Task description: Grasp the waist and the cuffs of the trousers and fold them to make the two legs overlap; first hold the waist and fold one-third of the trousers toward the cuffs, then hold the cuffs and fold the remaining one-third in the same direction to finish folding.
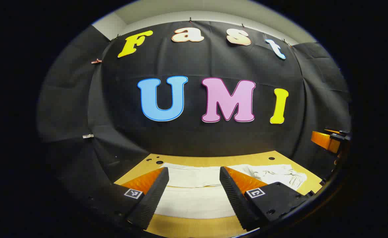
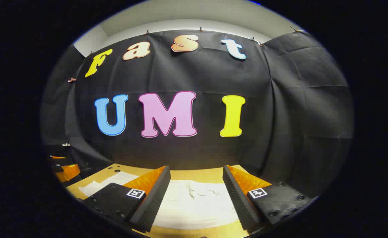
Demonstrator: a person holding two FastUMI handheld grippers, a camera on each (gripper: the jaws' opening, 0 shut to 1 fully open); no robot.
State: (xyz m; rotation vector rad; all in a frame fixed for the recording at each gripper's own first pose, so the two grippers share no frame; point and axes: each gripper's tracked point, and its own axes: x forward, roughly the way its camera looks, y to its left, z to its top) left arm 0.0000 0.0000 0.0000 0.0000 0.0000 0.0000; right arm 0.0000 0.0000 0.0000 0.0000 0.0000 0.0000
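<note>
The trousers (image 1: 194, 198) are lying flat on the tabletop (image 1: 213, 161), pale cloth spread sideways across the board, below and just ahead of both hand-held grippers. Their long axis is being seen as running left to right, across the line of the fingers rather than along it. In the left gripper view, the left hand-held gripper (image 1: 194, 193) is being held wide, nothing between its fingers, with a smooth band of cloth showing in the gap; it cannot be told whether the fingertips are touching the cloth. Off to the right of that gap a bunched, wrinkled part of the trousers (image 1: 276, 175) is lying, judged to be the waist end, though this is not certain.

In the right gripper view, the right hand-held gripper (image 2: 197, 198) is likewise being held wide and empty, and the wrinkled part is lying straight ahead between its fingers. The right hand-held gripper is therefore judged to be the nearer one to that end, and the left to the smooth leg end.

The folded layering of the leg part is being shown more plainly in the left gripper view; the far leftward stretch of cloth (image 2: 104, 183) beside the other hand-held gripper (image 2: 63, 168) is being shown in the right gripper view.
</note>
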